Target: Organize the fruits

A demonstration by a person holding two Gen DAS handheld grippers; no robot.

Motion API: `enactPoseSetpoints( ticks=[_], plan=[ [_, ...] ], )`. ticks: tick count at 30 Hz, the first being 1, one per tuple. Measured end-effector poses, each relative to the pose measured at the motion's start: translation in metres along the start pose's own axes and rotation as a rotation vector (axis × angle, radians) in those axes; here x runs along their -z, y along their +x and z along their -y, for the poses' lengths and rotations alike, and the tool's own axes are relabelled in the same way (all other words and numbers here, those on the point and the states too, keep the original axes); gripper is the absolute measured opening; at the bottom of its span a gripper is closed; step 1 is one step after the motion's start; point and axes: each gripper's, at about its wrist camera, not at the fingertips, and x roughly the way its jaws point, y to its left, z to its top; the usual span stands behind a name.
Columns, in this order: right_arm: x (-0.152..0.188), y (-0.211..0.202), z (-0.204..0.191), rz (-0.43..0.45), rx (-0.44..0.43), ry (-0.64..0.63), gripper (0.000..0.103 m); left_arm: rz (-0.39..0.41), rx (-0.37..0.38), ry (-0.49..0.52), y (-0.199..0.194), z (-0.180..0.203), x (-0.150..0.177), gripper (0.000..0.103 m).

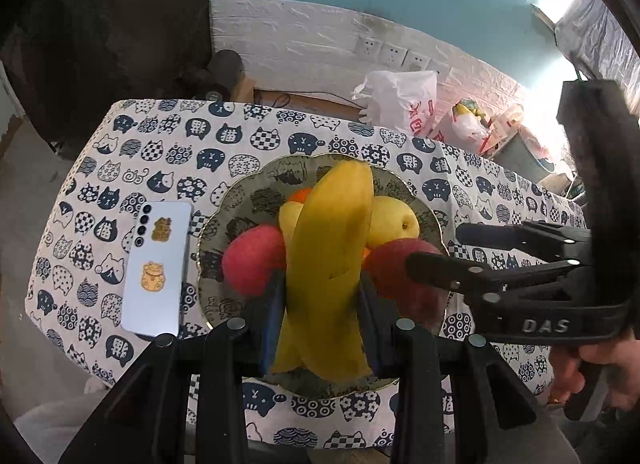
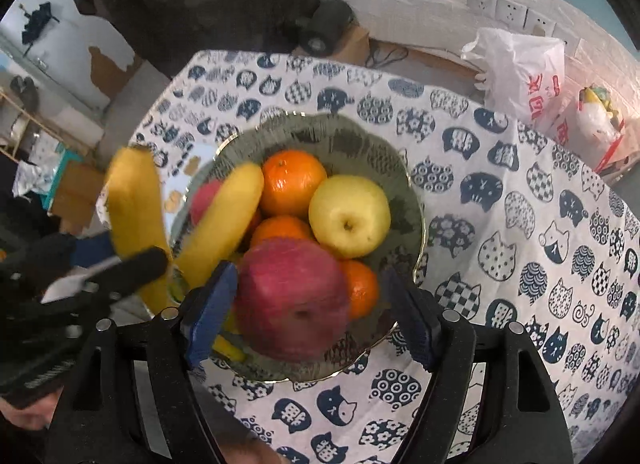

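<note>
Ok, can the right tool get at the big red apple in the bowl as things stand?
Probably yes. The right tool stands open directly over the red apple, which sits on top of the pile with nothing covering it. The left tool, shut on bananas, is off to the side.

**Colours and patterns around the bowl**

You see a grey-green bowl [image 2: 404, 184] with dark prints and a gold rim. Inside it: yellow banana [image 1: 332, 256], orange mandarins [image 2: 292, 184], yellow pear [image 2: 350, 216], red apple [image 2: 292, 296]. Under it, white tablecloth [image 2: 520, 244], navy cat faces. Left of it, pale blue phone [image 1: 158, 268], gold cats.
</note>
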Motion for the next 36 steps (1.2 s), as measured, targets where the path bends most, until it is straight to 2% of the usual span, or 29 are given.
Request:
enactPoseSetpoints(
  ticks=[6, 8, 11, 13, 18, 25, 30, 33, 36],
  plan=[
    [0.002, -0.006, 0.01, 0.002, 0.008, 0.017, 0.077, -0.026, 0.001, 0.01, 0.015, 0.008, -0.008, 0.036],
    [0.003, -0.01, 0.013, 0.008, 0.013, 0.019, 0.077, -0.009, 0.003, 0.014, 0.015, 0.011, -0.012, 0.036],
    [0.003, -0.02, 0.018, 0.027, 0.018, 0.022, 0.077, 0.014, -0.026, 0.03, 0.012, 0.015, -0.018, 0.043],
    [0.004, -0.028, 0.02, 0.042, 0.024, 0.022, 0.077, 0.021, -0.03, 0.019, 0.011, 0.015, -0.02, 0.053],
    [0.007, -0.047, 0.023, 0.076, 0.048, 0.012, 0.077, 0.025, -0.054, 0.012, 0.003, 0.015, -0.02, 0.062],
    [0.013, -0.077, 0.021, 0.12, 0.108, -0.012, 0.077, 0.077, -0.091, 0.006, -0.036, 0.018, -0.009, 0.078],
    [0.017, -0.098, 0.016, 0.152, 0.132, -0.032, 0.077, 0.134, -0.109, 0.042, -0.065, 0.028, -0.001, 0.082],
    [0.02, -0.109, 0.011, 0.168, 0.136, -0.043, 0.077, 0.167, -0.108, 0.059, -0.08, 0.036, 0.003, 0.088],
    [0.023, -0.117, 0.008, 0.181, 0.143, -0.055, 0.077, 0.196, -0.127, 0.09, -0.091, 0.045, 0.006, 0.089]
  ],
)
